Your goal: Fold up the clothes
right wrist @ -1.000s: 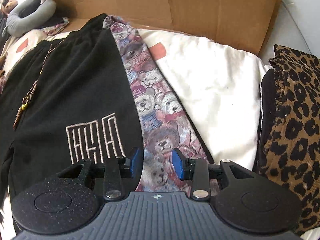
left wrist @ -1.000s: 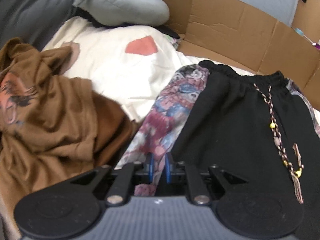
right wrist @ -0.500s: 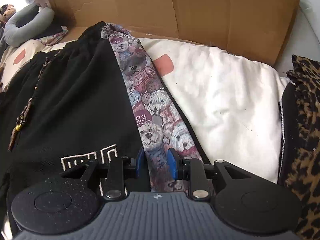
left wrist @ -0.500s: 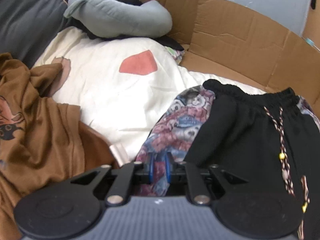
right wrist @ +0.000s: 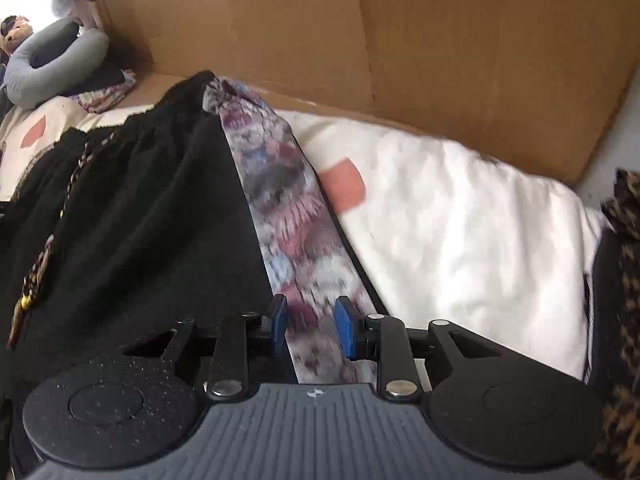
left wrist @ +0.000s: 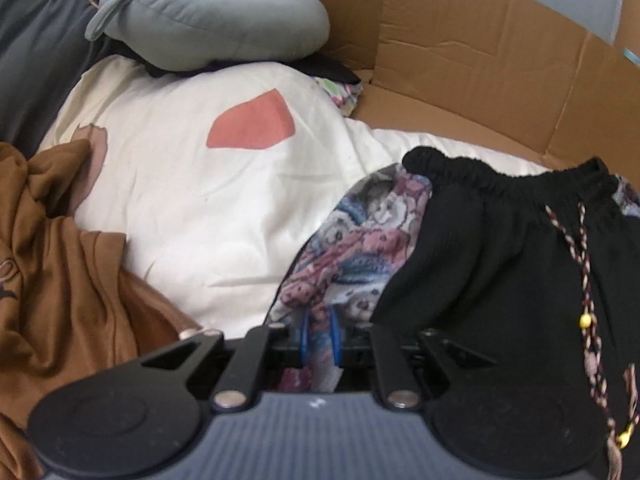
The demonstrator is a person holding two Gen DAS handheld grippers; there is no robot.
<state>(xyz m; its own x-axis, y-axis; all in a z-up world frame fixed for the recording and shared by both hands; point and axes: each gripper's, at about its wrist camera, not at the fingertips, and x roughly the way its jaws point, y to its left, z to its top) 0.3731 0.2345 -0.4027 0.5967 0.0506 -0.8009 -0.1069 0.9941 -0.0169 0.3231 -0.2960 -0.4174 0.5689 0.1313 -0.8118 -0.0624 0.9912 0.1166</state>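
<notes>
The left gripper [left wrist: 319, 338] is seen nearly closed, its blue pads [left wrist: 305, 336] pinched on a bunched fold of the bear-patterned side panel [left wrist: 352, 240] of the black drawstring trousers [left wrist: 500, 280]; the pads are largely buried in that cloth. The right gripper [right wrist: 311, 326] is set at a narrow gap with the same patterned panel [right wrist: 280, 196] running between its blue fingers [right wrist: 345, 326], though motion blur there leaves it unclear whether the pads press on the cloth. The trousers are spread from both grippers up toward the brown cardboard wall [right wrist: 360, 32], over a white cushion with coral patches [left wrist: 208, 184]. Their lower part is cut off beneath the gripper bodies. The braided drawstring [left wrist: 584, 280] lies down the black front. A crumpled brown garment [left wrist: 60, 280] lies well to the left, a grey neck pillow [left wrist: 208, 28] beyond, and a leopard-print fabric [right wrist: 624, 280] is cropped at the right edge.
</notes>
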